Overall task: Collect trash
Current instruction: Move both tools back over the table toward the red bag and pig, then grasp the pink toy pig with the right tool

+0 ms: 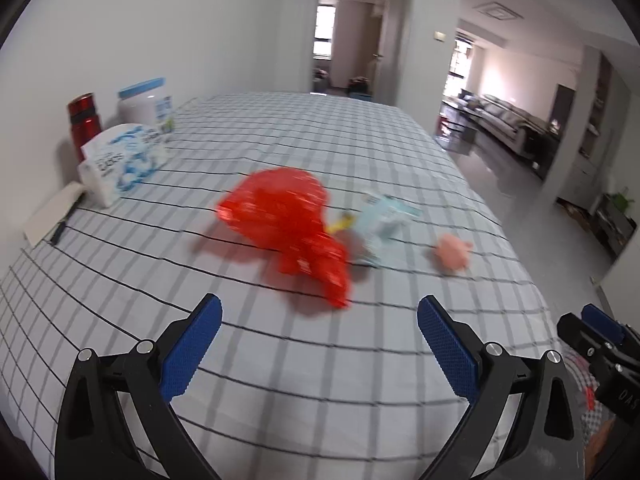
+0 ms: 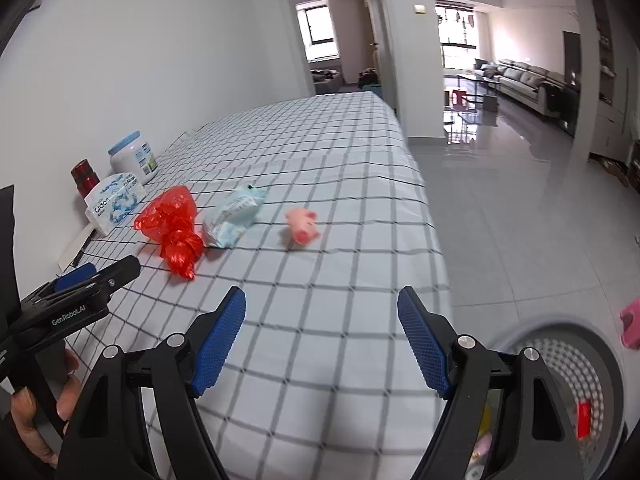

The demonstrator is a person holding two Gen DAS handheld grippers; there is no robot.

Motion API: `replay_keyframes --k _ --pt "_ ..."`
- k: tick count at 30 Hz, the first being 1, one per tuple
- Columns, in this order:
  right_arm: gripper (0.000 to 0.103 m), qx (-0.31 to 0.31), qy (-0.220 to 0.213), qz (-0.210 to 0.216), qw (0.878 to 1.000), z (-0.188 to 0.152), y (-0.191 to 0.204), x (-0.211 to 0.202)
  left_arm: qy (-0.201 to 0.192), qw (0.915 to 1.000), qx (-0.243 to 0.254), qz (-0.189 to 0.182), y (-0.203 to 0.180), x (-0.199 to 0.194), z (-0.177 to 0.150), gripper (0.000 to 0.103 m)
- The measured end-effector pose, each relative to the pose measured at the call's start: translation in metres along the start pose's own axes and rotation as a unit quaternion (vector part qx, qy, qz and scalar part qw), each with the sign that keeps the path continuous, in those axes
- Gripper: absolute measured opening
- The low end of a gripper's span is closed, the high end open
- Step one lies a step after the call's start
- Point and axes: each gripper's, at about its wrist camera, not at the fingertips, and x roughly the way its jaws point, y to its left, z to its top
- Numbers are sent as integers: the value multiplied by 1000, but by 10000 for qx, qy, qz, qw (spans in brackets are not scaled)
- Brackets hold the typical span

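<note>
A crumpled red plastic bag (image 1: 288,224) lies on the checked tablecloth, also in the right wrist view (image 2: 174,226). Beside it lies a light blue snack wrapper (image 1: 382,216) (image 2: 232,216). A small pink pig toy (image 1: 452,254) (image 2: 302,226) sits further right. My left gripper (image 1: 320,328) is open and empty, just short of the red bag; it also shows in the right wrist view (image 2: 96,276). My right gripper (image 2: 322,320) is open and empty above the table's near edge. A grey perforated trash bin (image 2: 572,372) stands on the floor at lower right, holding some scraps.
A tissue pack (image 2: 114,200), a white jar with a blue lid (image 2: 132,158) and a red bottle (image 2: 85,176) stand along the wall at the left. A small yellow item (image 1: 340,224) peeks from behind the red bag. A pink object (image 2: 630,322) sits on the floor.
</note>
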Motion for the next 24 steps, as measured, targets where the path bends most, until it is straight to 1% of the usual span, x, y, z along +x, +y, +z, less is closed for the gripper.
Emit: replay_keyframes --k 3,8,14,24 --pt "75 -103 83 18 9999 13 10 20 -30 9998 -95 163 13 9 9 96" --pt "75 -250 291 -109 9992 32 20 61 -7 9993 -246 278 26 28 21 96" --pt "75 -194 591 -255 9977 44 17 104 64 9990 -327 308 28 48 27 96" --pt "75 -160 915 -500 9944 53 13 147 238 9984 -439 260 34 64 23 96"
